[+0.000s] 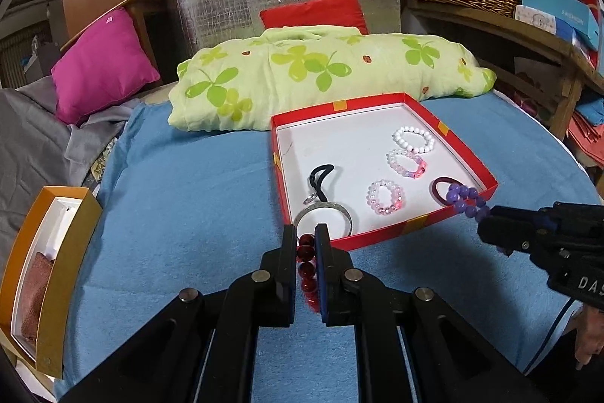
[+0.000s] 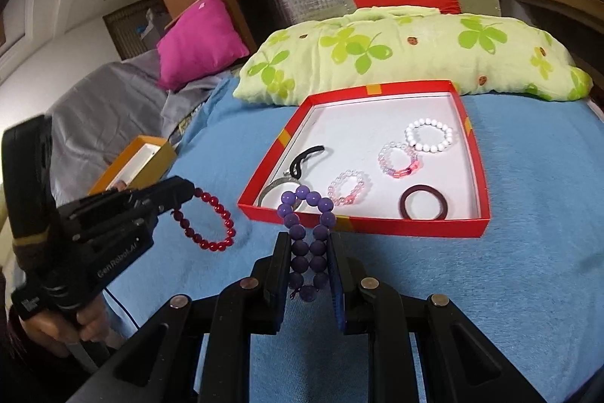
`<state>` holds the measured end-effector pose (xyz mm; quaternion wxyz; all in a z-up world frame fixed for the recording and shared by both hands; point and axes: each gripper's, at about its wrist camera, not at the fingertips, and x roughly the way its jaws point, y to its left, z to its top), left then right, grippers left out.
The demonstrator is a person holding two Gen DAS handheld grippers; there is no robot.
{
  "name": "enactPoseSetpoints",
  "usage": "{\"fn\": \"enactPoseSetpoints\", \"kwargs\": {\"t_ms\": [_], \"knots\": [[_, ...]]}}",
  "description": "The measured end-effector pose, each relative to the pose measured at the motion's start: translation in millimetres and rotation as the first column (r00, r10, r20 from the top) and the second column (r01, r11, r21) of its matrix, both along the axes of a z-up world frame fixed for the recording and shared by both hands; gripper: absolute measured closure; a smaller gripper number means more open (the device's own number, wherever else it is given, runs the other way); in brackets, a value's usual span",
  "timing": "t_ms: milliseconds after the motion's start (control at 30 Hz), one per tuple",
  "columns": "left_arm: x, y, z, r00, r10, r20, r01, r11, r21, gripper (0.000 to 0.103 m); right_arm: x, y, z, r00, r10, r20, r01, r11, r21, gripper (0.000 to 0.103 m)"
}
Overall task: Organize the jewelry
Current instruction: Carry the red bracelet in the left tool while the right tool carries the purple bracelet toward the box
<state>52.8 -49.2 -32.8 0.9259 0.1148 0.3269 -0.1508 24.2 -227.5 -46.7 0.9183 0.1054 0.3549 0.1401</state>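
Purple bead bracelet (image 2: 307,244) squeezed lengthwise in right gripper (image 2: 309,252), loop toward red box (image 2: 362,227); left gripper (image 1: 305,252) clamps red beads (image 1: 306,269).

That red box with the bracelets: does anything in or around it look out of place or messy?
Nothing is spilled or broken. The red box holds its pieces loosely spaced. Two bracelets are not in it: the red bead bracelet in the left gripper and the purple bead bracelet in the right gripper.
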Motion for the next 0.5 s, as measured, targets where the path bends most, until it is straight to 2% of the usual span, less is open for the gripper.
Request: {"fn": "enactPoseSetpoints", "kwargs": {"t_ms": [500], "knots": [[4.6, 5.3, 4.6, 1.000, 0.014, 0.009, -0.014, 0.999, -0.028, 0.093, 2.6, -7.7, 2.8, 1.000, -0.019, -0.008, 0.019, 0.999, 0.036, 0.082]]}}
